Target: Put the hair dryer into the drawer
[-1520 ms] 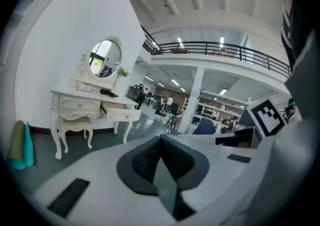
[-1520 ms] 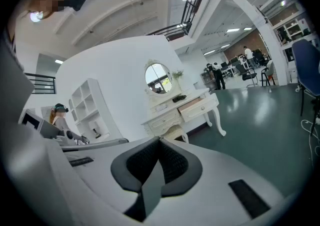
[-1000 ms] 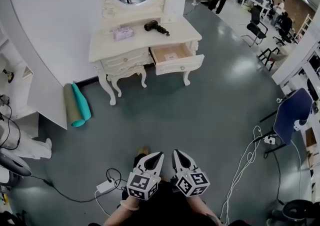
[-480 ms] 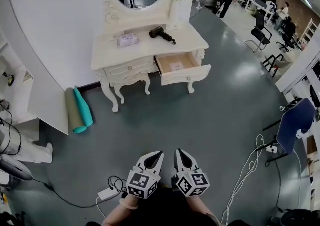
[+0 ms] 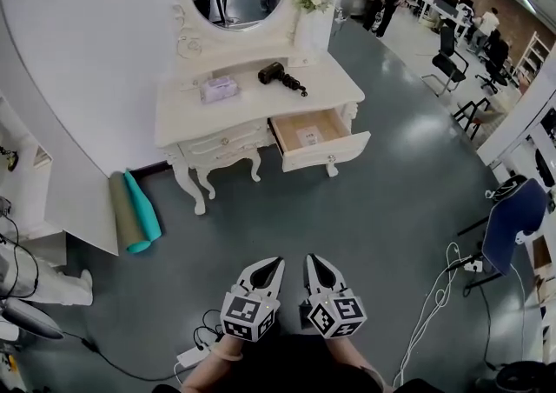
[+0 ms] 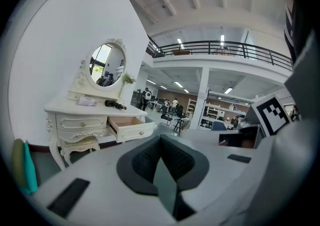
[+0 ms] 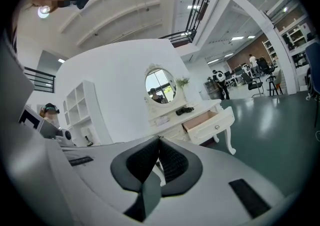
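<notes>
Only head view sees into drawer (image 5: 327, 154), w/ paper slip (image 5: 307, 136) inside.

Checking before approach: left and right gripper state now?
Left gripper: closed, holding nothing.
Right gripper: closed, holding nothing.

text: none legible | labels: none legible | numbers: none
</notes>
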`<state>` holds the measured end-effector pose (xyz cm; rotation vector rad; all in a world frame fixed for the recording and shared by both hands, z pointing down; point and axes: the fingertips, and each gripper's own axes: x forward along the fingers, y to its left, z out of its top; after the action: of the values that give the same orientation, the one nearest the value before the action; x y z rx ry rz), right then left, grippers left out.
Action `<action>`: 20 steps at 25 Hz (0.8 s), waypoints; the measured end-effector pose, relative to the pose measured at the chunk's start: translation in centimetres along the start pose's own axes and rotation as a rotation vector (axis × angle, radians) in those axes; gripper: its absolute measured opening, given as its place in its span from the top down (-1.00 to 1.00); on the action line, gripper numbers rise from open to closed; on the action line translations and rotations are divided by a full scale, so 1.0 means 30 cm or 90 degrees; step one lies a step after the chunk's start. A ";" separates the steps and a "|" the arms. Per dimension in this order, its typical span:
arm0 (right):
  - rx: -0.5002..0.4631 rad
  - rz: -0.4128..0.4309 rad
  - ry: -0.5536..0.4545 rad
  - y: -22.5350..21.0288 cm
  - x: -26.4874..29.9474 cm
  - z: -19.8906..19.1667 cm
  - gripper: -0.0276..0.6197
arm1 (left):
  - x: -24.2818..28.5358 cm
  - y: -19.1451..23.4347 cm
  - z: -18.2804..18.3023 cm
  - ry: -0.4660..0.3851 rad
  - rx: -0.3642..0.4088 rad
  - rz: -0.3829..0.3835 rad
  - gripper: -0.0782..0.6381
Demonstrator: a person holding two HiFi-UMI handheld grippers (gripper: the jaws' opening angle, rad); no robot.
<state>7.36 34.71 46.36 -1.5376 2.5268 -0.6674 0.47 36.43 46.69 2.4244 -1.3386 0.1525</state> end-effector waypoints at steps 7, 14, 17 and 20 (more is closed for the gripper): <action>-0.031 -0.008 -0.010 0.012 0.143 0.055 0.83 | 0.088 0.098 0.094 -0.014 0.014 -0.026 0.72; -0.032 -0.024 -0.019 0.019 0.248 0.079 0.83 | 0.141 0.177 0.146 -0.018 0.039 -0.051 0.72; -0.034 -0.032 -0.019 0.026 0.284 0.071 0.83 | 0.155 0.212 0.151 -0.017 0.034 -0.060 0.72; -0.033 -0.041 -0.018 0.032 0.310 0.058 0.83 | 0.161 0.241 0.148 -0.011 0.034 -0.069 0.72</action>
<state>2.63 26.49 45.62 -1.6389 2.5020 -0.5881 -3.29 27.47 45.76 2.5416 -1.2214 0.1421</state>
